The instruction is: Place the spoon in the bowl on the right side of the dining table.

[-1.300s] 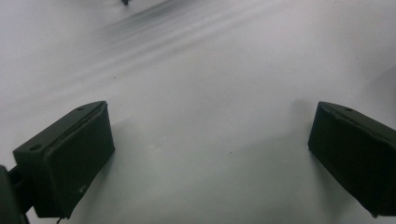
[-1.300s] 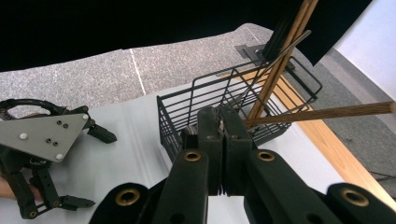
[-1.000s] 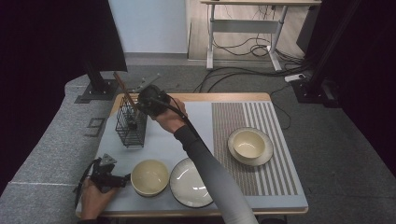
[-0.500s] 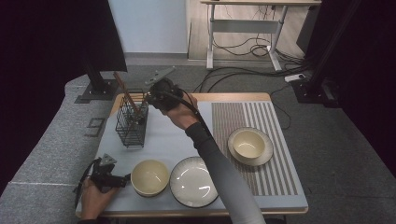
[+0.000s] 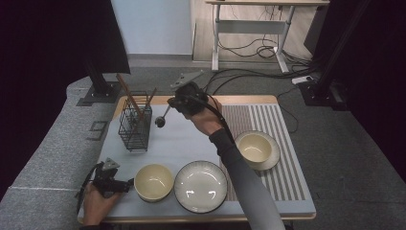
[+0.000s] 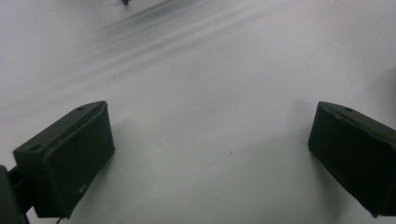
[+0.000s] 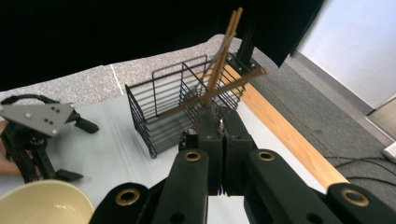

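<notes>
Far left, beside wire basket [image 5: 135, 127]: right gripper [image 5: 176, 104] clamped on ladle [image 5: 163, 118]; left gripper [image 5: 125, 184], jaws spread wide, near cream bowl [image 5: 153, 181]

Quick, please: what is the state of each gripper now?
Left gripper: open, holding nothing.
Right gripper: closed on a spoon.

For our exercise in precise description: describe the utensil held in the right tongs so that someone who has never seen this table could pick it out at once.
Start at the black wire basket near the table's far left corner, which holds wooden chopsticks. Just to its right, above the pale mat, the right tongs are shut on a slim metal spoon. Unlike the chopsticks, it is outside the basket, hanging with its dark rounded end down.
</notes>
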A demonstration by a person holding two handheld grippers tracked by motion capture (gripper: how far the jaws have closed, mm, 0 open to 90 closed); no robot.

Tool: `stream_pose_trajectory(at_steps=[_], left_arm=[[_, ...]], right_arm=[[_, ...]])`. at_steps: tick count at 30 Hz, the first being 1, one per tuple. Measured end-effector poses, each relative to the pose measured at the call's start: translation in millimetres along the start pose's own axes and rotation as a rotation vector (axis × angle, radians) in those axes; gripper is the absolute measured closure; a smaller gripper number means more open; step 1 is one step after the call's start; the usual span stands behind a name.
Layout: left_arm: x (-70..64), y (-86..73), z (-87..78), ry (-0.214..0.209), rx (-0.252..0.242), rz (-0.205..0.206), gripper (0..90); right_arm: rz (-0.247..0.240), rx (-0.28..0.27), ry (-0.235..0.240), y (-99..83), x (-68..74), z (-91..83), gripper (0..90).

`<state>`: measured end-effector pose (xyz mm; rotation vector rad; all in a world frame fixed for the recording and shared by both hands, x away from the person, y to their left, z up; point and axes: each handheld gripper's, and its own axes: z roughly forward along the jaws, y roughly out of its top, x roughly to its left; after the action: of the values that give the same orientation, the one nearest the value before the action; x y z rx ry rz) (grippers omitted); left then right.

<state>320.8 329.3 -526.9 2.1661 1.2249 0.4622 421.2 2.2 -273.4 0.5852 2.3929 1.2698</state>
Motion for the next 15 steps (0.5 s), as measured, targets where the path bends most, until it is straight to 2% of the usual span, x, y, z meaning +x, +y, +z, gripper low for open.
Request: stream_pose_trajectory(at_steps=[5, 15], left_arm=[[-0.1, -0.1, 0.0, 0.000, 0.000, -0.001, 0.0], [-0.2, -0.1, 0.1, 0.000, -0.002, -0.002, 0.0]], right_arm=[[0.012, -0.001, -0.003, -14.1, -6.0, -10.1, 88.9], [0.034, 0.001, -0.046, -45.1, -18.7, -34.2, 88.9]])
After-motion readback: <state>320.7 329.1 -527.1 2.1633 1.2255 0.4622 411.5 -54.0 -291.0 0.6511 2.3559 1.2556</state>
